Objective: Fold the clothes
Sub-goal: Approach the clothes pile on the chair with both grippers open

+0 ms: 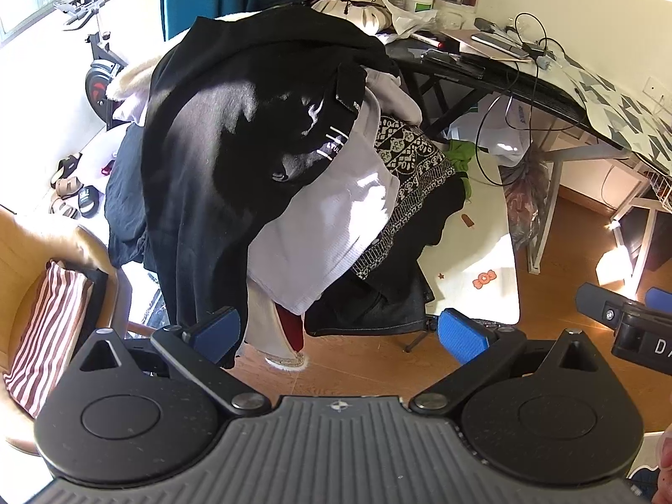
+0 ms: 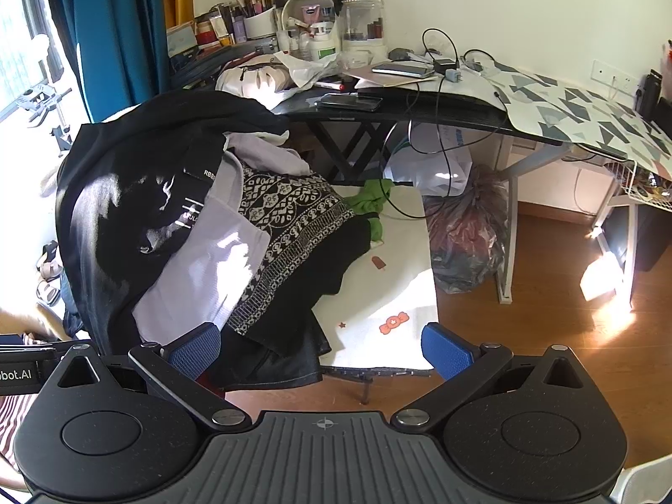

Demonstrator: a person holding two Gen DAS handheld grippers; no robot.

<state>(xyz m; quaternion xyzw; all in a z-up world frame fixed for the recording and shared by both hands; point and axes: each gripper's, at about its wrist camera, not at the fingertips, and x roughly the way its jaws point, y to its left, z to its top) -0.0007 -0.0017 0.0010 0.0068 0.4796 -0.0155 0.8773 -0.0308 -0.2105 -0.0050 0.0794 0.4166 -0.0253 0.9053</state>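
Our left gripper (image 1: 338,334) and right gripper (image 2: 321,350): both jaws spread, empty. Clothes pile (image 1: 269,159) heaped ahead, draping down-left of white mat (image 2: 390,294). Black garment (image 1: 218,138) topmost, long axis hanging downward; we judge left gripper nearer.

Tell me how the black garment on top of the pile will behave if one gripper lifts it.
The black garment drapes in soft folds, so it will probably hang limp. It overlaps the pale grey garment, so it may drag that along. It looks large, so one grip will likely leave much of it trailing.
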